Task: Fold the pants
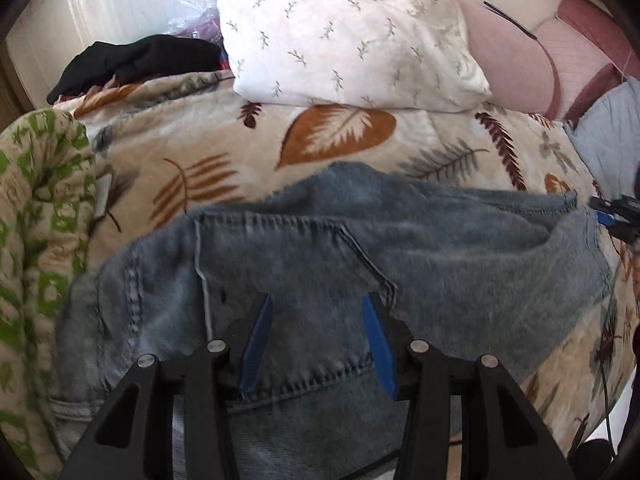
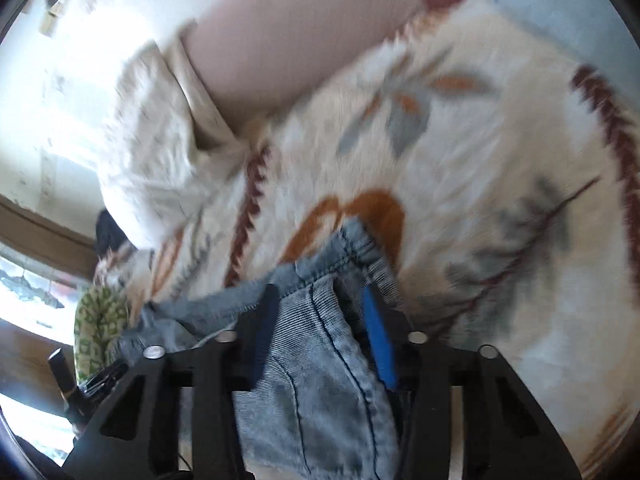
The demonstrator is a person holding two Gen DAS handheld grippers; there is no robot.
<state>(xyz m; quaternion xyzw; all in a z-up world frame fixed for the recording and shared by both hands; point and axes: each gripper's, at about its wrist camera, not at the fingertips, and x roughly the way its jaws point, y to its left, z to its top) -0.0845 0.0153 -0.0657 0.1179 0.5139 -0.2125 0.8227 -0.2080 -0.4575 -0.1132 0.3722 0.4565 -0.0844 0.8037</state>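
The pants are light blue jeans point(image 1: 360, 248) spread across a leaf-print blanket point(image 1: 224, 136) on a bed. My left gripper point(image 1: 318, 312) is open just above the jeans near a seam and a pocket edge, holding nothing. In the blurred right wrist view, my right gripper point(image 2: 320, 308) is open, with a bunched edge of the jeans point(image 2: 320, 352) lying between its blue-padded fingers point(image 2: 378, 340). The right gripper also shows at the right edge of the left wrist view point(image 1: 618, 216), beside the jeans' right end.
A white pillow with a sprig print point(image 1: 348, 32) lies at the back. A pink headboard point(image 1: 516, 56) stands behind it. A black garment point(image 1: 136, 60) lies at the back left. A green-patterned blanket point(image 1: 36, 208) is bunched on the left.
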